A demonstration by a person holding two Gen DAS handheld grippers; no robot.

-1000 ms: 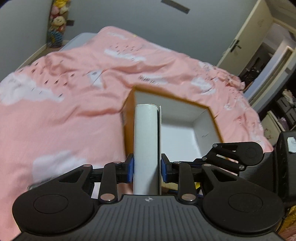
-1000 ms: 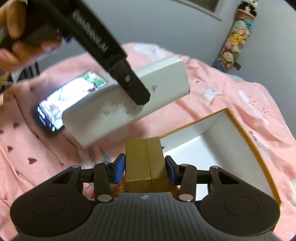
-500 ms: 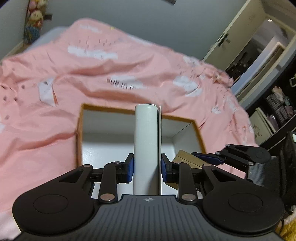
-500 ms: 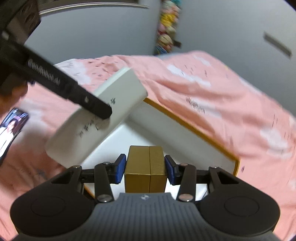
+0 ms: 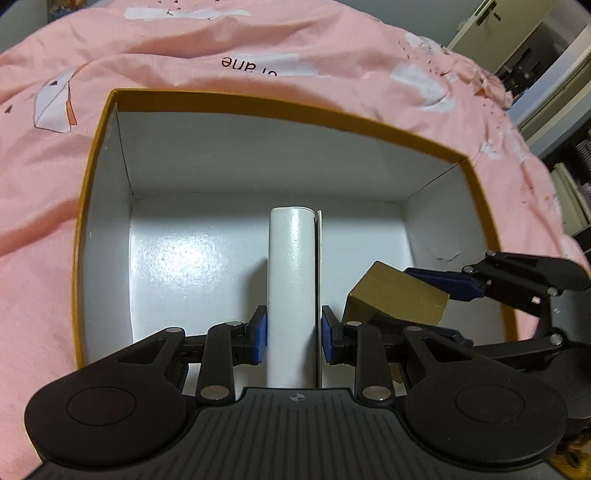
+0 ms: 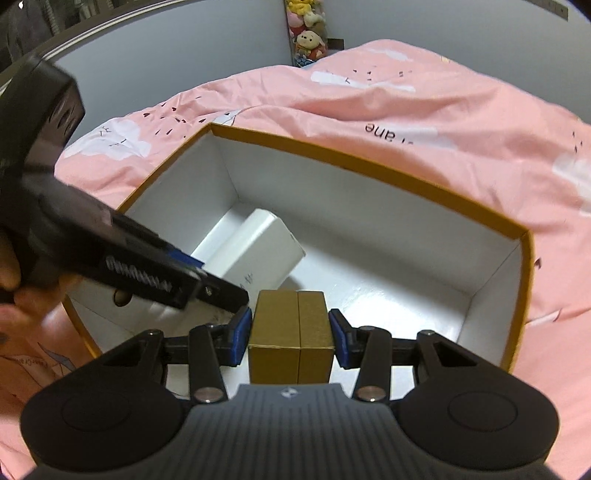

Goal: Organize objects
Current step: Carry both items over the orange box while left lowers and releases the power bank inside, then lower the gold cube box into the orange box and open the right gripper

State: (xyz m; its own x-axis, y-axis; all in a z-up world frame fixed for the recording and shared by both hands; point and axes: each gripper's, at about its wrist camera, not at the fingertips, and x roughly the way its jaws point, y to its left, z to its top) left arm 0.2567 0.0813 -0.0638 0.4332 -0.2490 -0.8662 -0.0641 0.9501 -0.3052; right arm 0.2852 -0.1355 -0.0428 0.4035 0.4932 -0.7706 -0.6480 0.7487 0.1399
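An open cardboard box [image 5: 99, 155] with an orange rim and white inside lies on a pink bedspread; it also shows in the right wrist view [image 6: 522, 266]. My left gripper [image 5: 294, 332] is shut on a white rectangular box [image 5: 291, 273] and holds it inside the open box, near the floor. My right gripper [image 6: 291, 339] is shut on a small gold box [image 6: 291, 332], also inside the open box, just right of the white box [image 6: 255, 251]. The gold box [image 5: 395, 295] and the right gripper [image 5: 517, 277] show in the left wrist view.
The pink bedspread [image 5: 44, 240] with white cloud prints surrounds the box on all sides. A grey wall with hanging plush toys [image 6: 308, 33] is at the back. A doorway and shelves [image 5: 546, 48] are at the far right.
Both grippers have moved from above the bedspread down into the open box, carrying the white box and the gold box. The phone seen earlier is out of view.
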